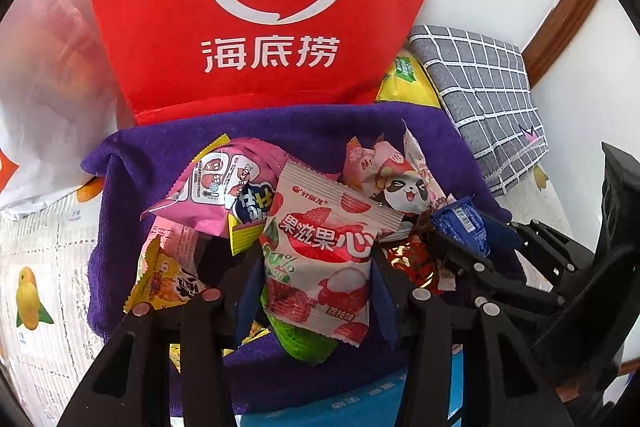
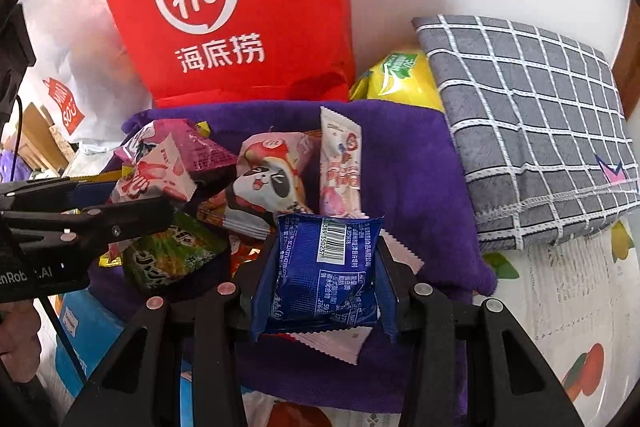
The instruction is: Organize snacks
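My left gripper is shut on a white and pink lychee sweet packet, which stands upright between the blue pads above the pile. The right gripper is shut on a blue foil packet with a barcode. Both hang over a purple towel-lined basket full of snacks: a panda packet, a pink packet, a yellow packet and a green packet. The left gripper enters the right wrist view from the left. The right gripper's fingers show at the right of the left wrist view.
A red paper bag stands right behind the basket, with a white bag to its left. A grey checked cloth and a yellow-green pouch lie at the back right. A blue box sits at the front left on the fruit-print tablecloth.
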{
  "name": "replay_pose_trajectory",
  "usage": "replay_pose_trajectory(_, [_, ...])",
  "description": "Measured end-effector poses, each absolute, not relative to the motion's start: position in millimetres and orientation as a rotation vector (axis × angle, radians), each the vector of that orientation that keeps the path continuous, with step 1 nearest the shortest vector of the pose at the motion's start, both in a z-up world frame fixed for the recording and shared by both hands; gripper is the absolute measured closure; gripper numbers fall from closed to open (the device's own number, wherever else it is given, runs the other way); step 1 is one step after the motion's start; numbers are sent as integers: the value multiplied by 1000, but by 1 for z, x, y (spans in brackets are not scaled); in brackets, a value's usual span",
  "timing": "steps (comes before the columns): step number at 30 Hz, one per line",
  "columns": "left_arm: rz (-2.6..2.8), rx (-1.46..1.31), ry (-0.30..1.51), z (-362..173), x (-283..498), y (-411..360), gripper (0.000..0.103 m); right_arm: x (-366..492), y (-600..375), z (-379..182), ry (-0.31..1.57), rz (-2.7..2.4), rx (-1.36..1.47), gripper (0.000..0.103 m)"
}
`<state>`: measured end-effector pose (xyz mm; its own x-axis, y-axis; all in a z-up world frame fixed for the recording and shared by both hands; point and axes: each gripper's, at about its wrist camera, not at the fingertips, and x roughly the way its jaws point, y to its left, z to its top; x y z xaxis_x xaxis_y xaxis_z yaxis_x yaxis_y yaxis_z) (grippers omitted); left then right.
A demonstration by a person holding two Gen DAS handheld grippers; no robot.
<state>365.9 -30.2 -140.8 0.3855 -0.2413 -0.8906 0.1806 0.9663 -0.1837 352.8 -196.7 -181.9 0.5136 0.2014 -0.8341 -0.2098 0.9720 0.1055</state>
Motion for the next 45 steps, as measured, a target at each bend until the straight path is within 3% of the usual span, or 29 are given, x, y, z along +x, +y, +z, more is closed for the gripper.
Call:
replay_pose_trajectory(4, [-270, -77, 1148, -137, 363, -26, 48, 352, -196, -177, 1020, 267, 5, 54])
replay_pose_trajectory(8, [-266, -60, 1112, -123, 358, -24, 38, 345, -198, -159, 973, 242, 23, 37])
replay_pose_trajectory(15, [-258, -62, 1030, -87, 341, -15, 22, 328, -199, -126, 931, 218, 56, 29])
replay_pose_trajectory(22, [-238, -67, 980, -58, 305, -5, 21, 291, -193, -96, 924, 220, 86, 28])
replay_pose_trajectory(31, [-177, -34, 881, -24, 232, 0, 13, 218, -186, -52, 890, 174, 69, 28])
replay_pose_trajectory(35, [-140, -37, 850, -15, 195, 3, 12, 181, -190, -37, 862, 137, 60, 15])
replay_pose_trajectory(45, [-67, -27, 764, 19, 111, 1, 8, 95, -211, -5, 777, 99, 117, 6])
